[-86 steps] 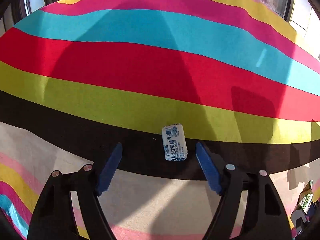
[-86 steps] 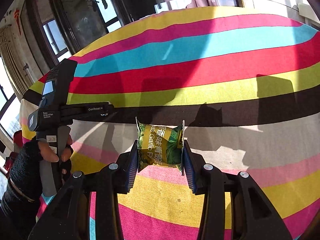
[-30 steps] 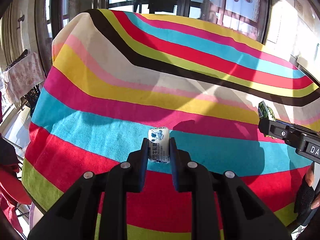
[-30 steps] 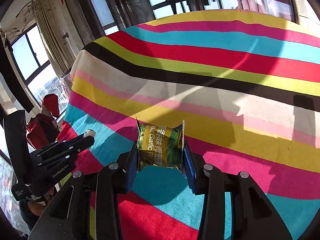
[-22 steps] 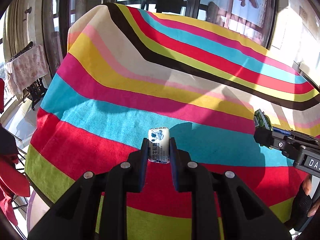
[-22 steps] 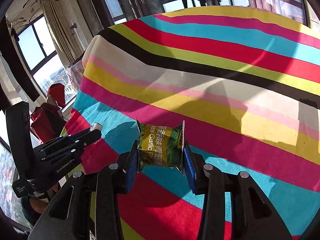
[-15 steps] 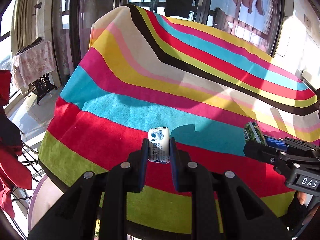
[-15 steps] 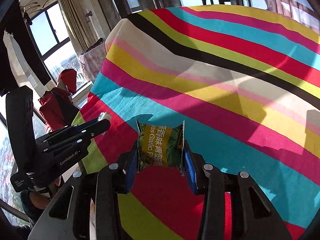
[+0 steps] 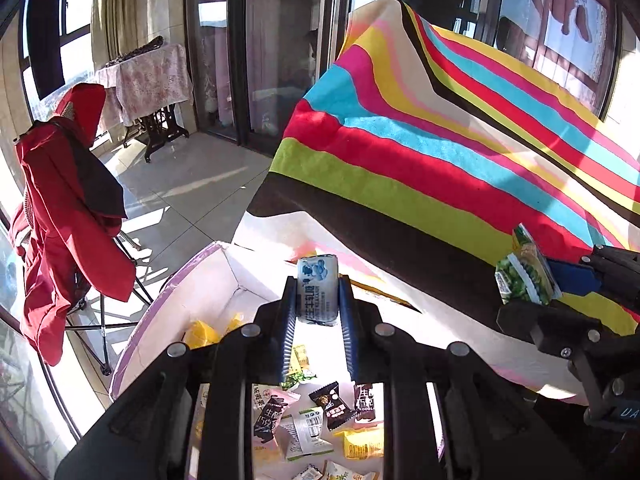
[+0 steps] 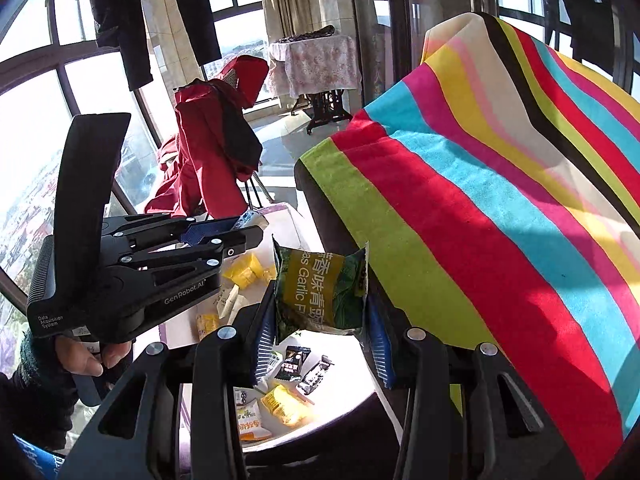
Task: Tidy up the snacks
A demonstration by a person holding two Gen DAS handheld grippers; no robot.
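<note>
My left gripper is shut on a small white-and-blue candy packet and holds it above an open white box with a lilac rim full of small snack packets. My right gripper is shut on a green garlic-pea packet, also above the box. The right gripper and its green packet show at the right of the left wrist view. The left gripper shows at the left of the right wrist view.
The striped cloth-covered table rises to the right of the box. A chair draped with a red jacket stands on the tiled floor to the left. A small cloth-covered side table and windows lie behind.
Both grippers have swung left off the striped table and now hang over the snack box. Each still holds its packet.
</note>
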